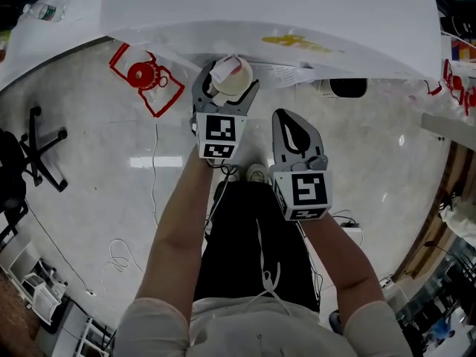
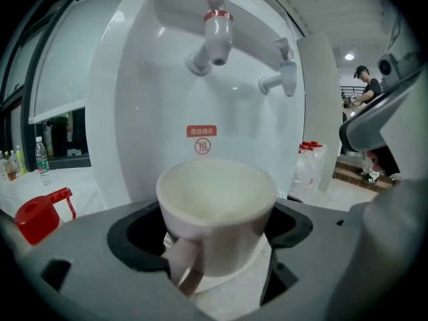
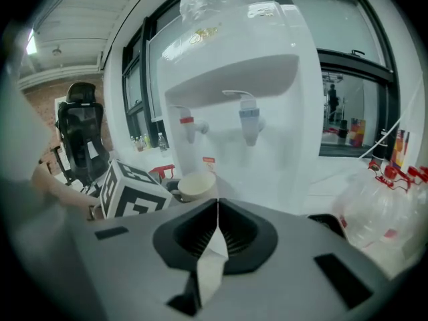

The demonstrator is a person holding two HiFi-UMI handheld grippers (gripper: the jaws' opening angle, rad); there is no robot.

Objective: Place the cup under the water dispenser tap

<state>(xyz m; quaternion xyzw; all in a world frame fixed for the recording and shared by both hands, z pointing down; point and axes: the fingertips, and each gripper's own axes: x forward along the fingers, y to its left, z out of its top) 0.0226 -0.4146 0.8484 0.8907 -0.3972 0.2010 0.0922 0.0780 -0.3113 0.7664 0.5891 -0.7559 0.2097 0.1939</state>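
- Our left gripper [image 1: 226, 89] grasps the white cup [image 2: 217, 212] by its sides, with the handle turned toward us.
- Only the left gripper view shows the red tap [image 2: 217, 35] above the cup and a second tap [image 2: 286, 73] to its right. In the head view the water dispenser [image 1: 223, 13] hides both.
- Our right gripper [image 3: 217, 209] is clenched on nothing, beside and behind the left.
- There is open room to the right of the cup. Red-capped bottles [image 3: 391, 199] stand farther right.

Head view looks steeply down; both gripper views face the water dispenser [image 2: 144, 105], left nearer.
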